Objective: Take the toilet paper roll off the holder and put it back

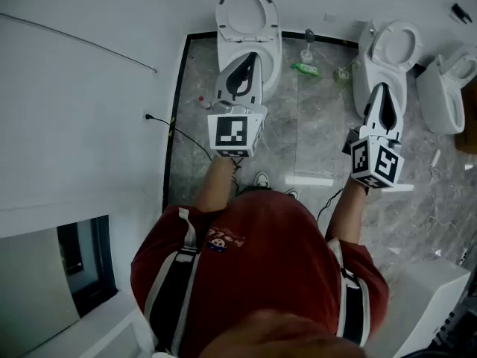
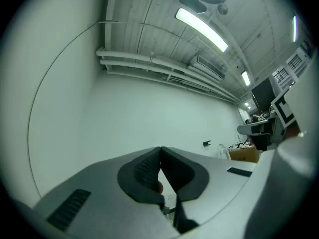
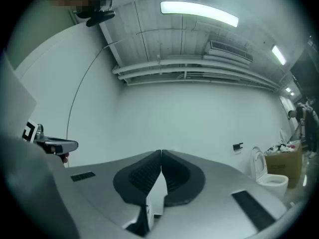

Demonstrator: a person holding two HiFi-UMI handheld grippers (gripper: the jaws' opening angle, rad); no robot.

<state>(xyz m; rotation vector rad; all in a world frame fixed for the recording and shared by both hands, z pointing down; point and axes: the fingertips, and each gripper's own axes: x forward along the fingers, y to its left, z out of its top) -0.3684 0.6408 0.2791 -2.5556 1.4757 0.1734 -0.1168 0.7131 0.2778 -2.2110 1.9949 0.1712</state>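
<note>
Your left gripper and right gripper are held side by side in front of you. Both are fully closed, jaw tips meeting, with nothing between them. Farther off, a toilet stands on the floor. No view shows the toilet paper roll or its holder, so treat every step as outstanding.

My left gripper covers the front of the toilet just past its jaws, and my right gripper hides the front of a second toilet. Right of that one, a third toilet is cut off by the edge. Between my two pairs of jaws, a green item on the floor is too small to name. So are the desk clutter far right of my left jaws and the dark wall fitting right of my right jaws.
</note>
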